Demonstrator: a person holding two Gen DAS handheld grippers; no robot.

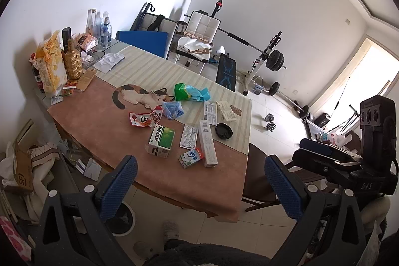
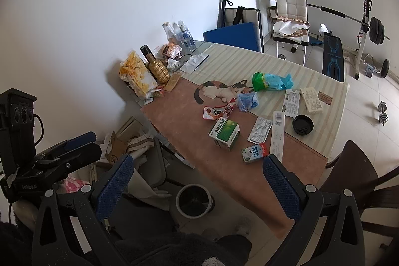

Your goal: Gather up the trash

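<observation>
Trash lies on the table: a green medicine box, a small milk carton, a silver blister pack, a long white box, a red snack wrapper, a blue wrapper, a green-blue bag and a black lid. A grey trash bin stands on the floor below the table's near edge. My left gripper and right gripper are open, empty, held above and short of the table.
Bottles, a gold bottle and a chip bag crowd the table's far left. A dark chair stands at the right. Cardboard and bags litter the floor left. Weight bench and dumbbell stand beyond.
</observation>
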